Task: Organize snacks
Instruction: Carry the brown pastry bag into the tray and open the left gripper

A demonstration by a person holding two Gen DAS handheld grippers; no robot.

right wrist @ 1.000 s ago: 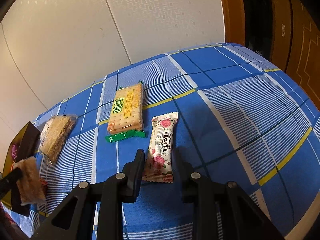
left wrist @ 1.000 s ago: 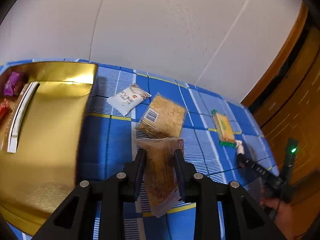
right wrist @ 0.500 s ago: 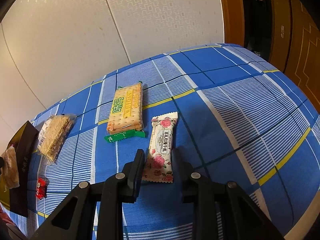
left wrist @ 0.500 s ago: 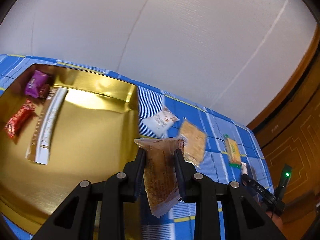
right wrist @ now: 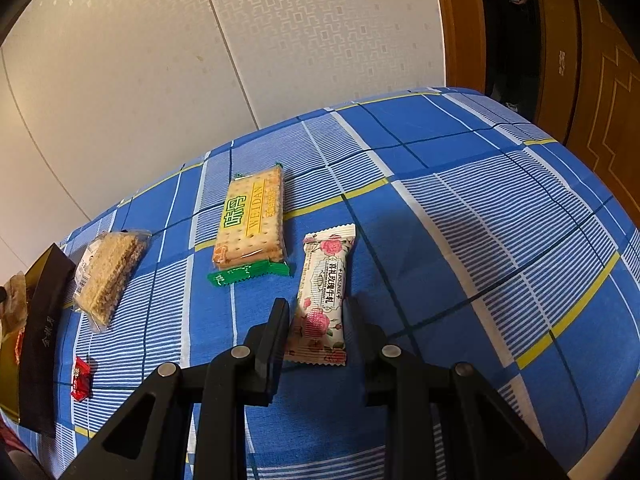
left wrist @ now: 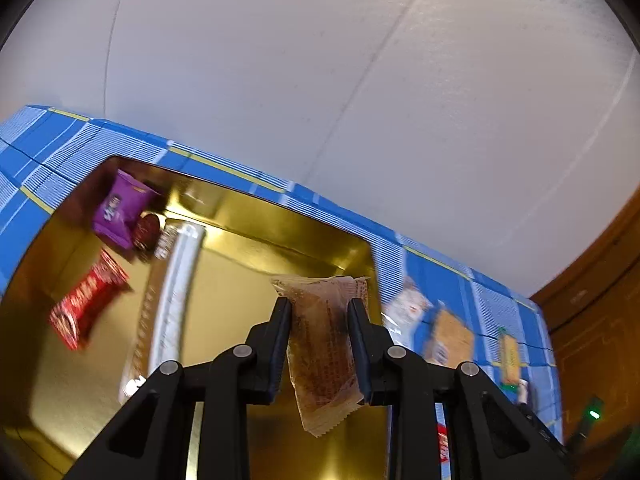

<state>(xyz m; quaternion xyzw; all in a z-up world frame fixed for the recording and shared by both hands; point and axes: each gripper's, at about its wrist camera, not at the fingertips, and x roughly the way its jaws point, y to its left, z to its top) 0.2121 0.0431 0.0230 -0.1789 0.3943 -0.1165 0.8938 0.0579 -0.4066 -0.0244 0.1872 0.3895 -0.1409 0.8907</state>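
My left gripper (left wrist: 318, 304) is shut on a clear-wrapped brown snack packet (left wrist: 324, 352), which hangs over the right part of the gold tray (left wrist: 240, 280). In the tray lie a purple packet (left wrist: 120, 210), a red packet (left wrist: 86, 300) and a long silver bar (left wrist: 172, 292). My right gripper (right wrist: 318, 306) is low over the blue checked cloth, its fingers closed against the sides of a white rose-patterned packet (right wrist: 326, 276) that lies flat. The held brown packet (right wrist: 14, 304) also shows at the far left of the right wrist view.
On the cloth lie a yellow biscuit pack (right wrist: 252, 220), a brown cracker packet (right wrist: 108, 276), a small red candy (right wrist: 81, 378) and a white packet (left wrist: 406, 304). The tray's dark outer wall (right wrist: 42, 328) stands at the left. A wooden door (right wrist: 580, 60) is at the right.
My left gripper has carried the brown packet leftward, from above the cloth to above the gold tray. The right gripper and the rose-patterned packet have not moved.
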